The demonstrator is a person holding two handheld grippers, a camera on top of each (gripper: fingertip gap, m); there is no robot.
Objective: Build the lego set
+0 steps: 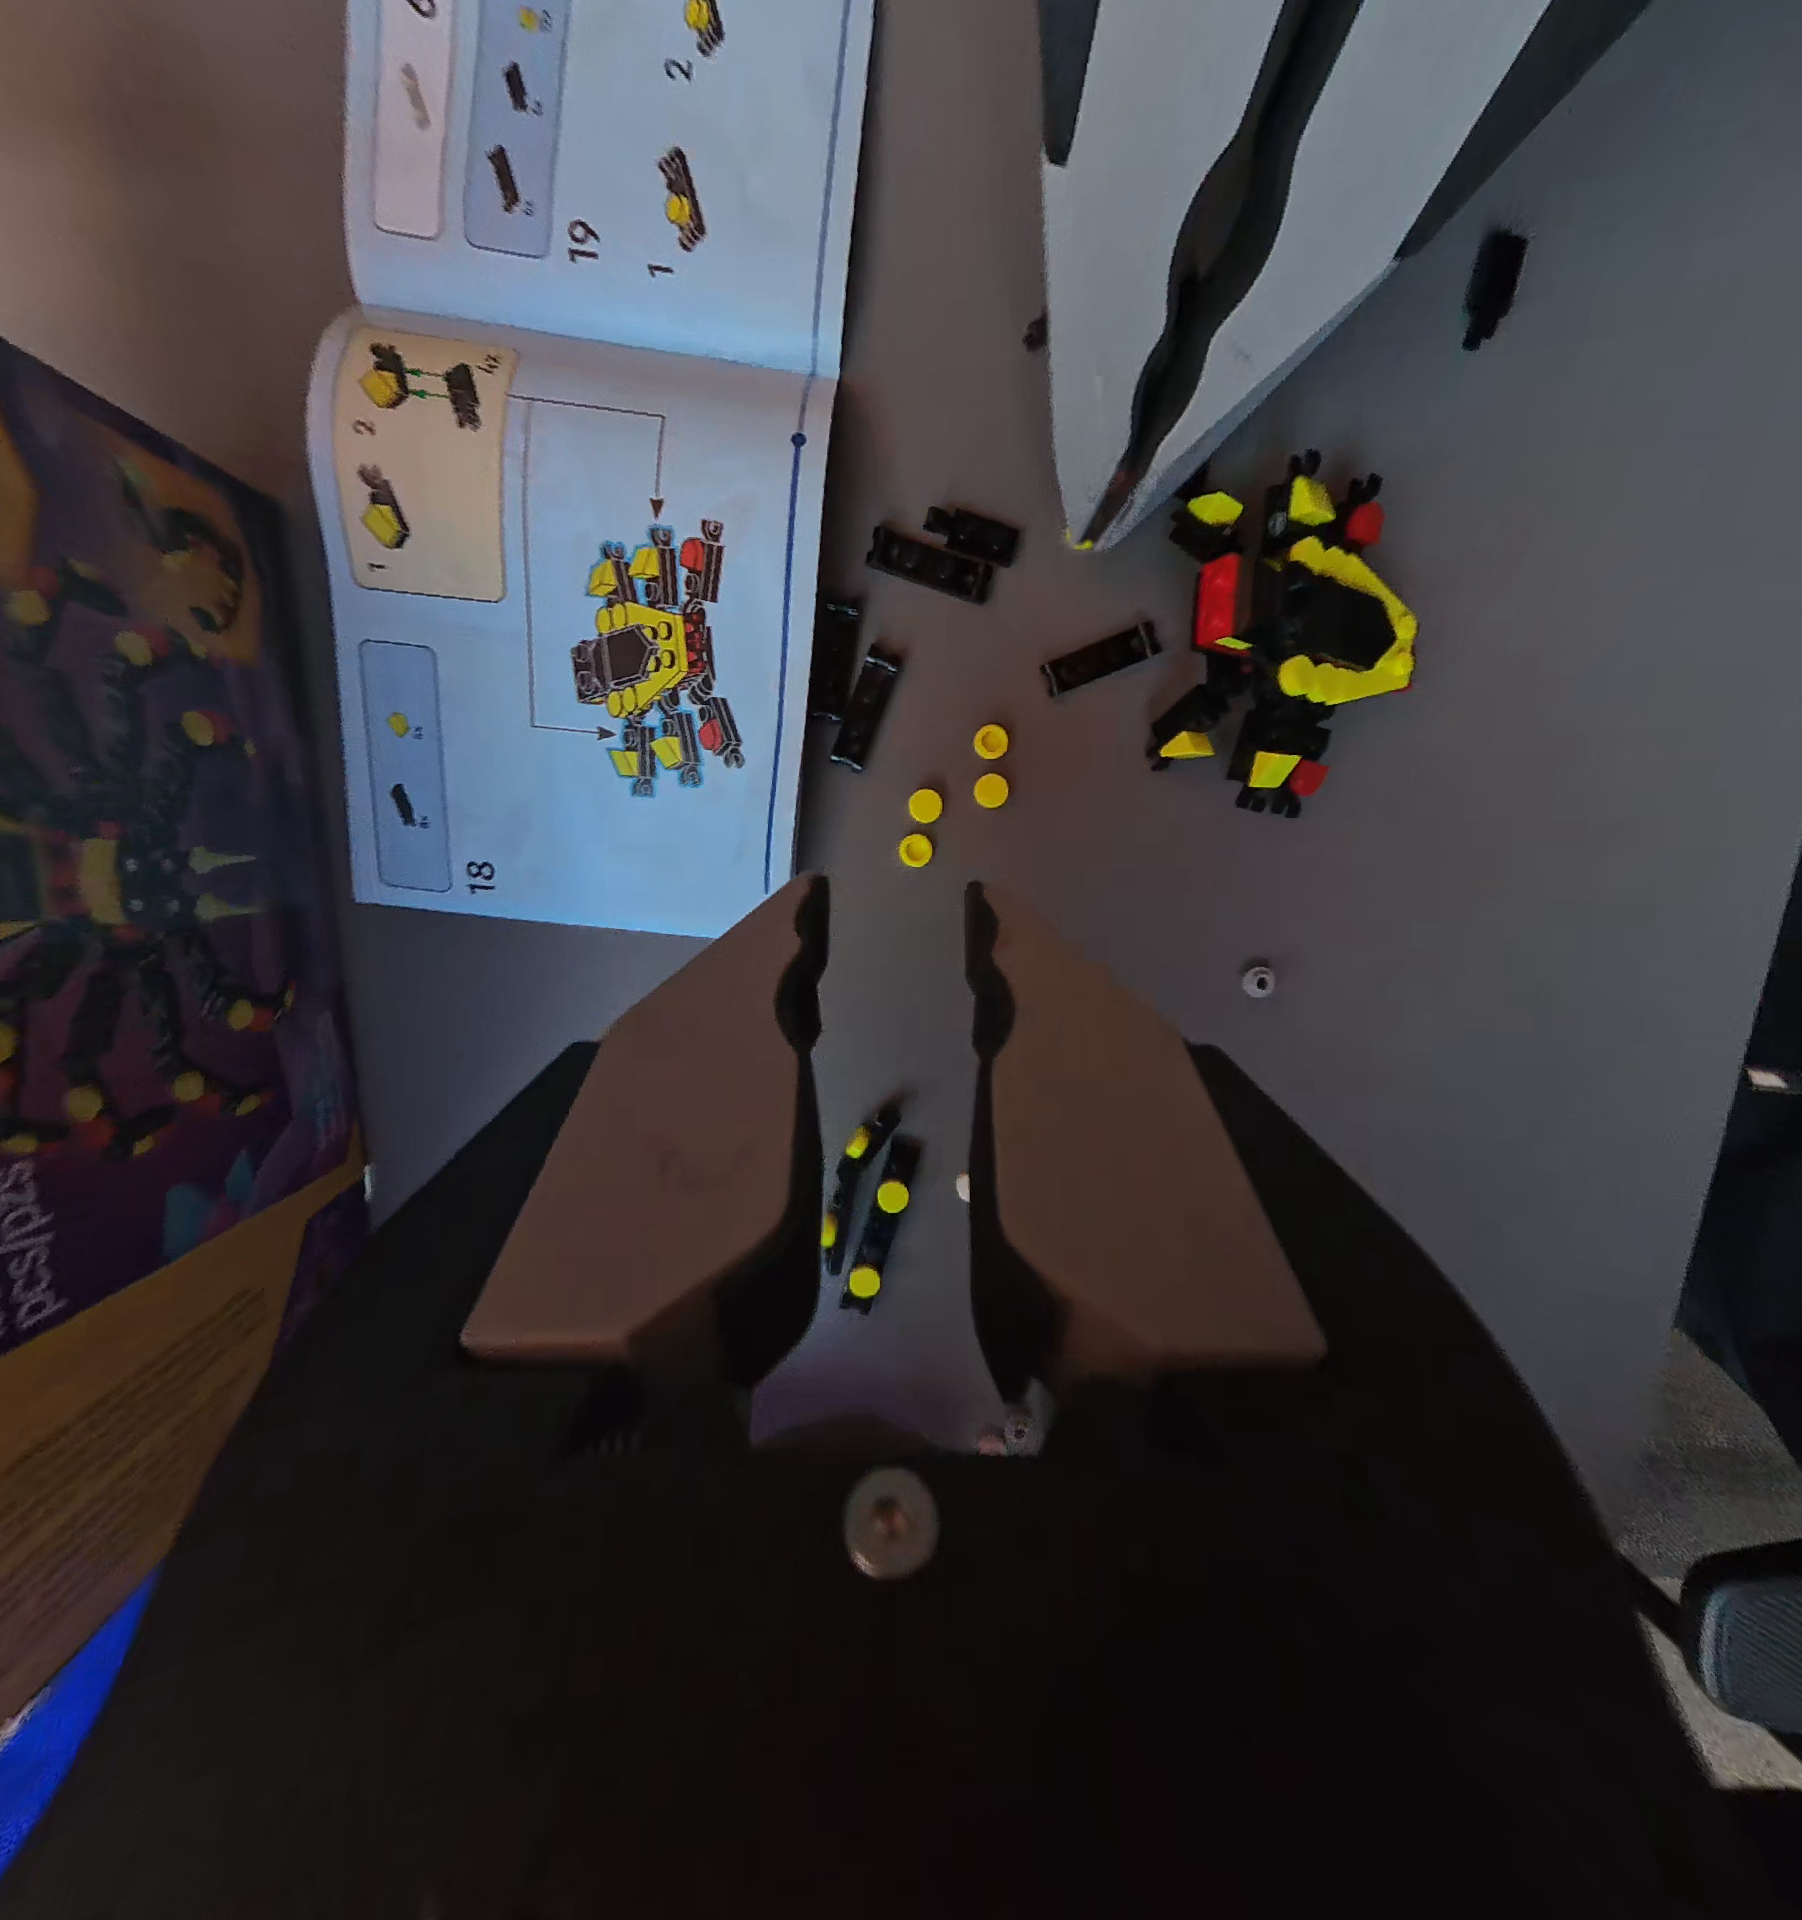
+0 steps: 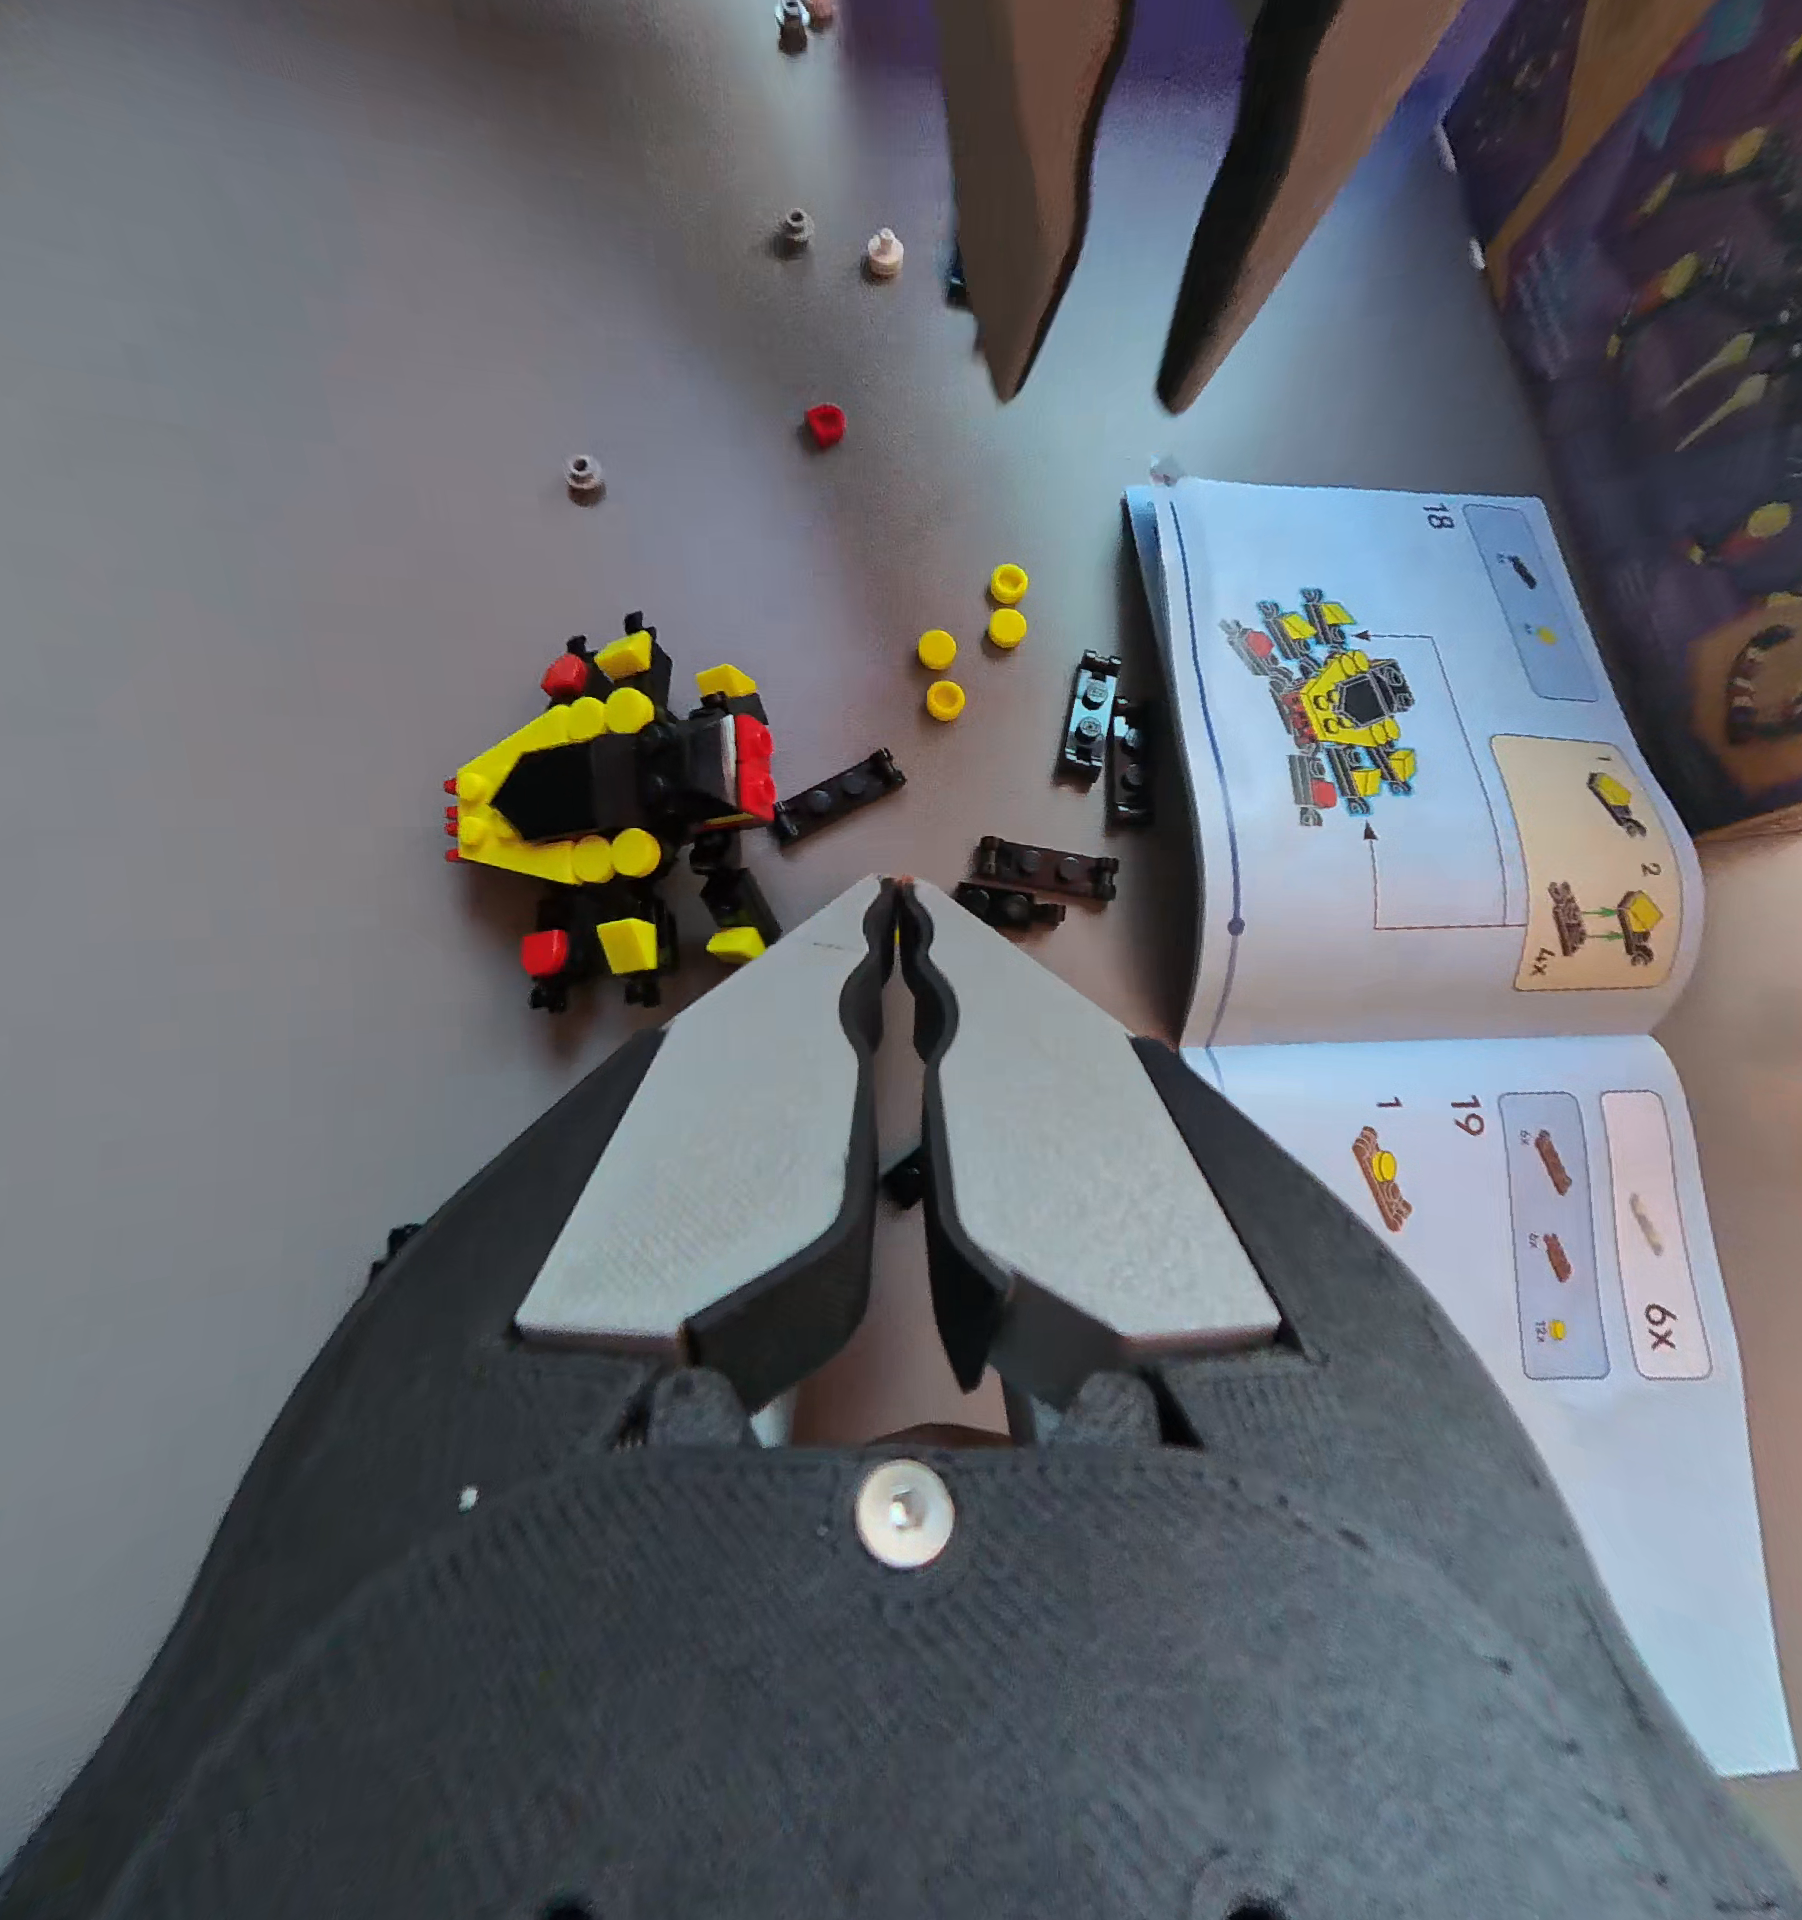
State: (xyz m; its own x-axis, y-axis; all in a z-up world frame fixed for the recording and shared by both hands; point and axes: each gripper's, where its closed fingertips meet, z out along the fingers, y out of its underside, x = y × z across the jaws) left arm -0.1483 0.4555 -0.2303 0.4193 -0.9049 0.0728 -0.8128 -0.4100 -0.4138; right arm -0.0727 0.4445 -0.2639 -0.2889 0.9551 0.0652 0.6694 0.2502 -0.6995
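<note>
Your left gripper (image 1: 897, 894) hangs with its jaws apart and empty, above the four yellow round studs (image 1: 954, 795) by the instruction booklet (image 1: 585, 644). Come down carelessly and you may scatter them. The half-built model (image 2: 616, 800) sits left of your right gripper (image 2: 899, 885), whose tips are pinched almost together; whether they hold anything I cannot tell. No containers show, only the set's box (image 1: 118, 831).

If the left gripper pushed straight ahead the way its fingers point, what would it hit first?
Probably the four loose yellow round studs, just past the open left gripper; black plates lie farther on. Its height above the table is unclear.
</note>
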